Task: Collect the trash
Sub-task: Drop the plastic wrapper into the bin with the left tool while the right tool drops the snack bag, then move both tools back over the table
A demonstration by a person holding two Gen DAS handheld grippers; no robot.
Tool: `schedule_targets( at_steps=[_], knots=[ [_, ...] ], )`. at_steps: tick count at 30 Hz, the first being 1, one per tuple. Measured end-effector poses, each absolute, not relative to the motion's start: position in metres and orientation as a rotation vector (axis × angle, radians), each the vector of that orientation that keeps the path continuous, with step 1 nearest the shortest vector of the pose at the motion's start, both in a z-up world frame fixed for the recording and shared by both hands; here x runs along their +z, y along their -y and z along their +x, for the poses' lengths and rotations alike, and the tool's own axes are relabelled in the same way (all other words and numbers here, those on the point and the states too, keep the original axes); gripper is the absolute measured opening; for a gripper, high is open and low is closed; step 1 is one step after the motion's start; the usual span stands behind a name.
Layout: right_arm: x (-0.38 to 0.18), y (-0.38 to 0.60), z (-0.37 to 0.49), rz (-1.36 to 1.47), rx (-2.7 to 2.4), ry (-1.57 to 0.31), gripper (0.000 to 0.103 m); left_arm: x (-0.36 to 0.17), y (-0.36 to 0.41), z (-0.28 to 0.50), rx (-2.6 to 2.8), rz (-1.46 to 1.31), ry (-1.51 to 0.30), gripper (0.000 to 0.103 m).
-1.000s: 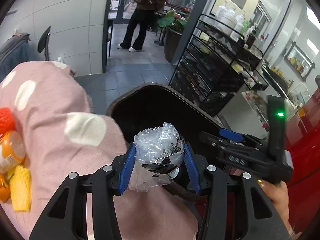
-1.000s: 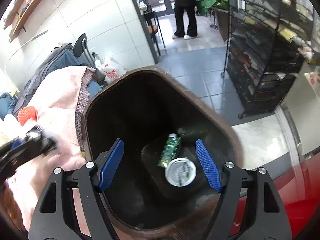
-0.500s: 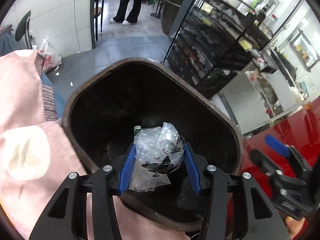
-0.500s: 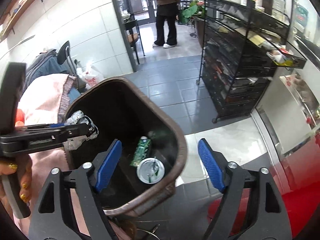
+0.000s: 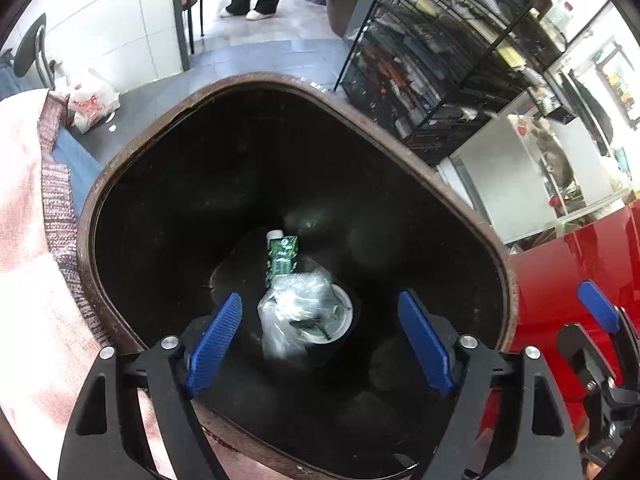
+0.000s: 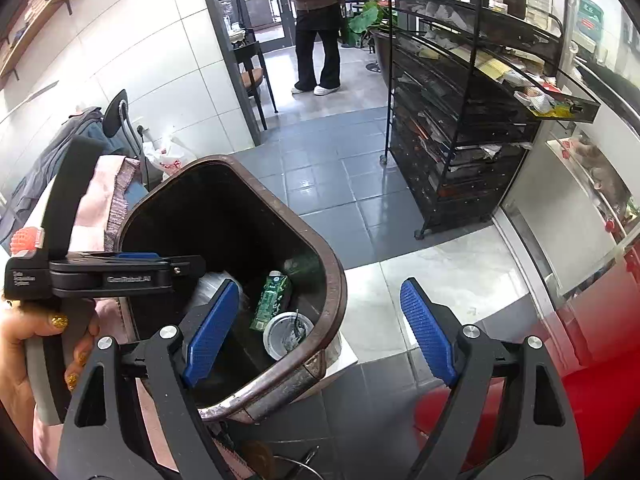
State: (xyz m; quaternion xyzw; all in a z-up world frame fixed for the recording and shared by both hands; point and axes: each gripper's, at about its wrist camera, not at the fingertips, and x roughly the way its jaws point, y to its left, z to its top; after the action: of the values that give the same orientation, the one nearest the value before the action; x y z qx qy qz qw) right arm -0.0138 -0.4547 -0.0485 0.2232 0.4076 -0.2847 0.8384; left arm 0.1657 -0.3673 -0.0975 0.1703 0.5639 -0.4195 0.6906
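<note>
Bag: crumpled clear plastic bag [image 5: 298, 312] lies loose in bin [image 5: 420, 168], half covering cup lid [image 5: 340, 320].
Left gripper [image 5: 320, 340]: jaws opening, nothing between.
Right gripper [image 6: 320, 332]: spread, empty.
Bin floor: dark, unclear.

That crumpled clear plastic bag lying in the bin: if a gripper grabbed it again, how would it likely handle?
The clear plastic bag looks thin and crinkled, so it would probably crush and flop rather than hold shape. It seems light for its bulk, being mostly film and air. Its glossy surface suggests it could slip from the pads unless pinched firmly. It slumps over the cup, so it is unlikely to roll.
</note>
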Motion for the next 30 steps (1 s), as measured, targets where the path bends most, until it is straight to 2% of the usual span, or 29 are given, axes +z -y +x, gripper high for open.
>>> schedule_targets(
  at_steps=[12,16,20,30],
  knots=[
    [-0.051,0.464,-0.016,0.534,-0.626,-0.821,0.083,-0.040,0.321,0.139,-0.962,0.335,-1.055,0.085],
    [-0.041,0.454,-0.011,0.528,-0.596,-0.764,0.083,-0.009,0.288,0.126,-0.937,0.281,-0.917,0.093],
    [-0.030,0.438,0.001,0.493,-0.553,-0.733,0.086,0.014,0.255,0.121,-0.880,0.253,-0.829,0.097],
    [-0.016,0.370,0.061,0.383,-0.362,-0.754,0.086,0.014,0.171,0.128,-0.669,0.243,-0.796,0.097]
  ],
)
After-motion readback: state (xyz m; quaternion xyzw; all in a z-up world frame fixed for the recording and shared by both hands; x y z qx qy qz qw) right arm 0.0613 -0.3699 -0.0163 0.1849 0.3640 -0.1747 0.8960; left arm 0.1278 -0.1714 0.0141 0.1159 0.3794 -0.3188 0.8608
